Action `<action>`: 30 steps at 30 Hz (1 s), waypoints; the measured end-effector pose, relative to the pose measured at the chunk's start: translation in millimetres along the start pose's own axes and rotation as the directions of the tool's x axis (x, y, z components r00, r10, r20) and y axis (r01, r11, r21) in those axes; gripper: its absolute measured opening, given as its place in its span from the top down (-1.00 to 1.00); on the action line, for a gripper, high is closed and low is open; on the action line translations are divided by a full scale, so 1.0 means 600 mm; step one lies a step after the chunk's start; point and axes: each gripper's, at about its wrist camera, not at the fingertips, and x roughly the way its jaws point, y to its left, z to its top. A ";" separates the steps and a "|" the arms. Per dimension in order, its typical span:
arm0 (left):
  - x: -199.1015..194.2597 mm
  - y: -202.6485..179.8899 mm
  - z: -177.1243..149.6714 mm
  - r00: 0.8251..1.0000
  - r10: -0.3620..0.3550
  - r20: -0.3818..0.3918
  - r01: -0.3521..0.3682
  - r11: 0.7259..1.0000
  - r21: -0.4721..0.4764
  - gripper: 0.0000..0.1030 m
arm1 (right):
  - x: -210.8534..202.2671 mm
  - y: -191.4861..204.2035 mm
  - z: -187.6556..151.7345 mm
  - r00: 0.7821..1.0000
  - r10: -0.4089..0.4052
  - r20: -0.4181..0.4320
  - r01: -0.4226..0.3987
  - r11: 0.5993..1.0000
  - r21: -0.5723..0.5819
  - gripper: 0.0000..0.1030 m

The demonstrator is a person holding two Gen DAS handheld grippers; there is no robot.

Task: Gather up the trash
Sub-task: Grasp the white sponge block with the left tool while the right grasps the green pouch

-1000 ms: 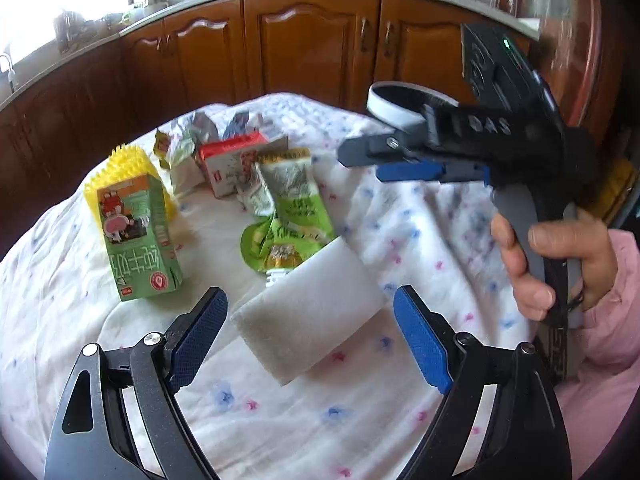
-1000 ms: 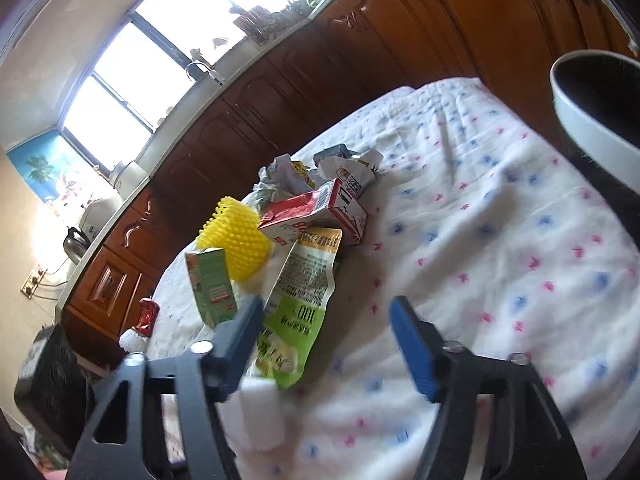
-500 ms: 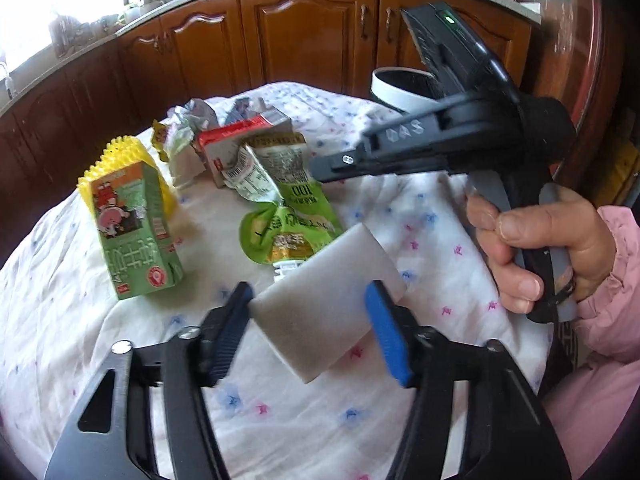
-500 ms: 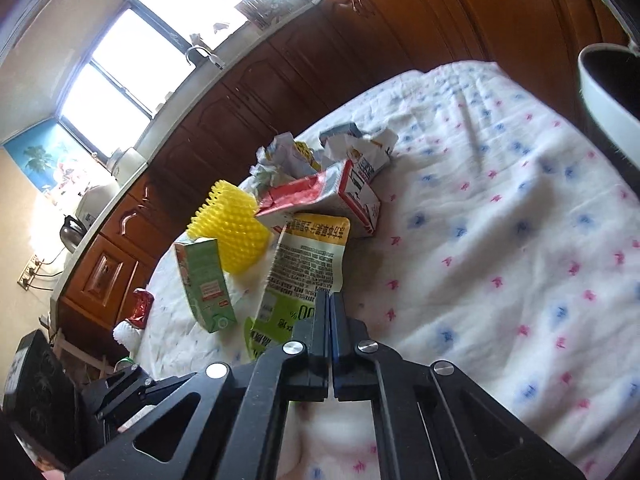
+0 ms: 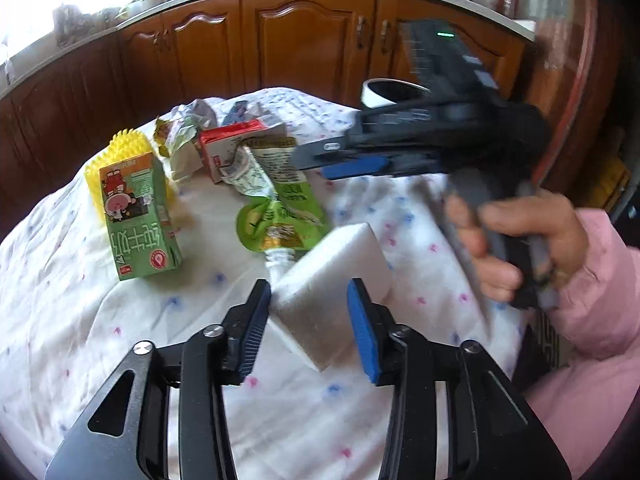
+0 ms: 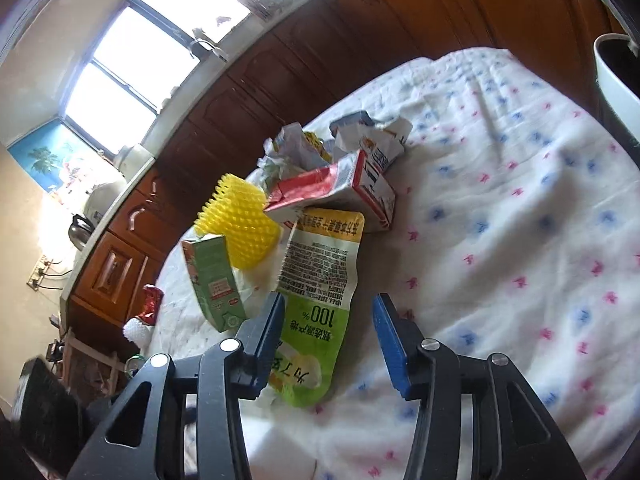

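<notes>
The white foam block sits clamped between the blue pads of the left gripper, jaws grasping it on both long sides, tilted with one corner up over the near part of the counter, which wears a white cloth with pink and blue specks. Just beyond the block lies a green pouch, flat, its spout end touching or nearly touching the block's far edge. In the right wrist view the same pouch runs lengthwise between the blue pads of the right gripper, whose jaws are released, spread to either side of the pouch's lower end and above it. Further toward the far edge a red carton lies on its side against the pouch's top, with crumpled wrappers heaped behind it. Toward the left edge a green carton stands upright, a yellow spiky brush directly behind and touching it. In the left wrist view the right gripper is seen from the side, blurred, held by a right hand in a pink sleeve near the right edge. A white bin rim shows past the far right edge of the counter, with brown cabinets behind.
</notes>
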 end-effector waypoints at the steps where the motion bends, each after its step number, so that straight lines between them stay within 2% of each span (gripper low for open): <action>1: -0.003 -0.004 -0.004 1.000 -0.004 0.001 0.004 1.000 0.008 0.18 | -0.003 0.007 0.000 0.999 -0.028 0.019 0.028 0.999 -0.015 0.05; 5: -0.011 -0.009 -0.015 1.000 -0.011 0.004 0.011 1.000 -0.001 0.17 | -0.011 0.041 -0.002 0.994 -0.091 0.064 0.096 0.992 -0.082 0.05; 8: -0.020 -0.014 -0.019 0.998 -0.047 0.028 0.048 0.999 -0.025 0.17 | 0.004 0.049 -0.001 0.994 -0.105 0.030 0.108 0.990 -0.088 0.05; 12: -0.026 -0.026 -0.021 0.998 -0.041 0.039 0.042 0.999 -0.021 0.17 | 0.026 0.049 -0.004 0.992 -0.122 -0.011 0.121 0.991 -0.065 0.05; 14: -0.028 -0.027 -0.025 0.998 -0.037 0.042 0.039 0.998 -0.040 0.17 | 0.020 0.058 -0.008 0.988 -0.157 0.004 0.156 0.985 -0.077 0.05; 16: -0.031 -0.030 -0.029 0.999 -0.024 0.046 0.026 0.999 -0.042 0.26 | 0.008 0.075 -0.011 0.988 -0.151 0.035 0.154 0.983 -0.100 0.05; 18: -0.042 -0.031 -0.037 0.998 -0.008 0.060 0.011 0.999 -0.052 0.60 | 0.008 0.090 -0.010 0.986 -0.163 0.026 0.165 0.978 -0.130 0.05; 19: -0.045 -0.029 -0.040 0.998 -0.009 0.064 0.013 0.998 -0.061 0.62 | 0.010 0.090 -0.007 0.985 -0.173 0.020 0.174 0.976 -0.128 0.05; 23: -0.052 -0.021 -0.050 0.996 -0.011 0.087 0.021 0.994 -0.111 0.99 | 0.024 0.065 -0.002 0.986 -0.165 -0.004 0.165 0.985 -0.044 0.05; 25: -0.058 -0.020 -0.051 0.995 -0.009 0.096 0.021 0.992 -0.123 0.99 | 0.019 0.053 -0.004 0.989 -0.150 0.008 0.150 0.989 -0.013 0.05; 27: -0.059 -0.025 -0.055 0.995 -0.009 0.100 0.021 0.992 -0.121 0.99 | 0.023 0.039 -0.003 0.998 -0.069 -0.009 0.070 0.998 0.009 0.06; 29: -0.054 -0.032 -0.057 0.996 -0.030 0.089 0.040 0.994 -0.106 0.99 | 0.027 0.030 0.001 0.997 -0.065 -0.029 0.065 0.998 0.000 0.13; 30: -0.051 -0.035 -0.056 0.996 -0.026 0.085 0.035 0.995 -0.098 0.99 | 0.030 0.028 0.003 0.998 -0.056 -0.034 0.056 0.998 -0.007 0.41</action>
